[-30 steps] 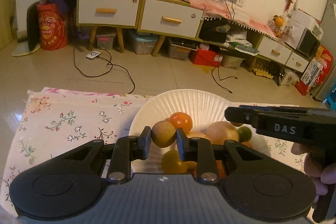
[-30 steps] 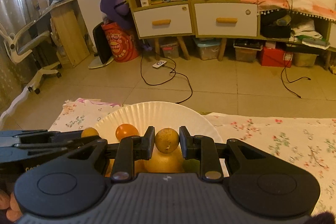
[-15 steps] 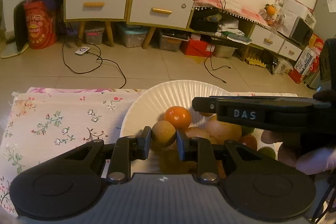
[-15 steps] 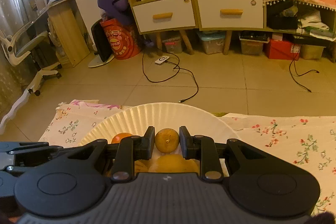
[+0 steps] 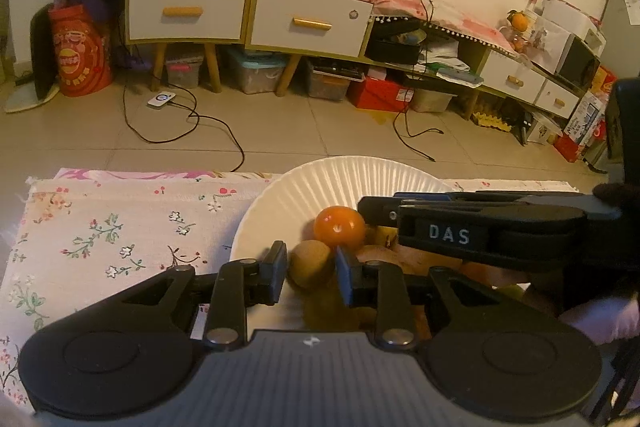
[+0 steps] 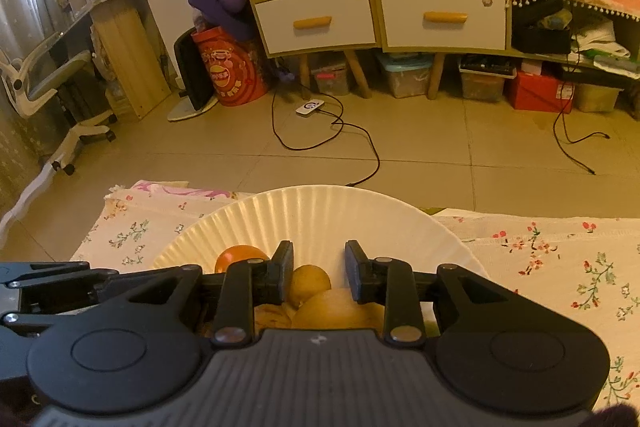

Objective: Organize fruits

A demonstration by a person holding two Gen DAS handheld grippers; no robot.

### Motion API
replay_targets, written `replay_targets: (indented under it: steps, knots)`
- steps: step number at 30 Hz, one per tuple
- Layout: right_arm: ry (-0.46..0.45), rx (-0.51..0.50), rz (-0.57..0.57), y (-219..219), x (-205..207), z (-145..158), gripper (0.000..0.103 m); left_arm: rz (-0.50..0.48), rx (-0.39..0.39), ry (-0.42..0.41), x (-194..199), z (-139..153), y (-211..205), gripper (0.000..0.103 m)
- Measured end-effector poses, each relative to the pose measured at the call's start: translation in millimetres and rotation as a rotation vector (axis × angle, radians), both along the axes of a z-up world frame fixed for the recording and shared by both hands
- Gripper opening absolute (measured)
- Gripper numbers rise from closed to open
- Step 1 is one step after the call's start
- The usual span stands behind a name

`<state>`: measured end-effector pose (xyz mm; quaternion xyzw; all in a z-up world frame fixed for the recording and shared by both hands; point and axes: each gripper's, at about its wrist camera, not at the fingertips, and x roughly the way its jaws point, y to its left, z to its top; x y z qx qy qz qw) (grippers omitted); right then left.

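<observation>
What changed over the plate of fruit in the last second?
The right gripper opened and let go of the small yellow fruit, which now lies in the paper plate with the other fruit. The left gripper also seems wider: the brown fruit sits between its fingers with a gap on the right side. The orange fruit, the plate and the flowered cloth stayed put.

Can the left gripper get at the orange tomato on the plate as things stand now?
Probably not directly: the left gripper has a brown round fruit between its fingers, right before the orange tomato, and the right gripper crowds the white plate.
</observation>
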<state>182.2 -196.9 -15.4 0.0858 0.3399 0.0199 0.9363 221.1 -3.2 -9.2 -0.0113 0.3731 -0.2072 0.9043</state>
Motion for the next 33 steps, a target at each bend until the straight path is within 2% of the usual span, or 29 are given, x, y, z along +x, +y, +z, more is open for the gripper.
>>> replay_targets:
  steps: [3,7,14,18,22,33]
  knots:
    - [-0.005,0.007,0.000,-1,-3,3,0.030,0.006,0.001,-0.005,-2,3,0,0.016]
    - [-0.019,-0.003,-0.016,-4,-11,10,0.041,0.020,-0.004,-0.010,-8,10,3,0.034]
    - [-0.041,-0.021,-0.054,-12,-33,26,0.057,0.030,0.010,-0.041,-27,25,7,0.053]
    - [-0.044,-0.028,-0.069,-15,-48,31,0.062,0.031,0.018,-0.038,-38,28,7,0.057]
    - [-0.040,-0.037,-0.077,-17,-60,33,0.068,0.038,0.023,-0.047,-49,32,9,0.071]
    - [-0.040,-0.043,-0.092,-17,-89,37,0.087,0.038,0.055,-0.034,-73,32,8,0.088]
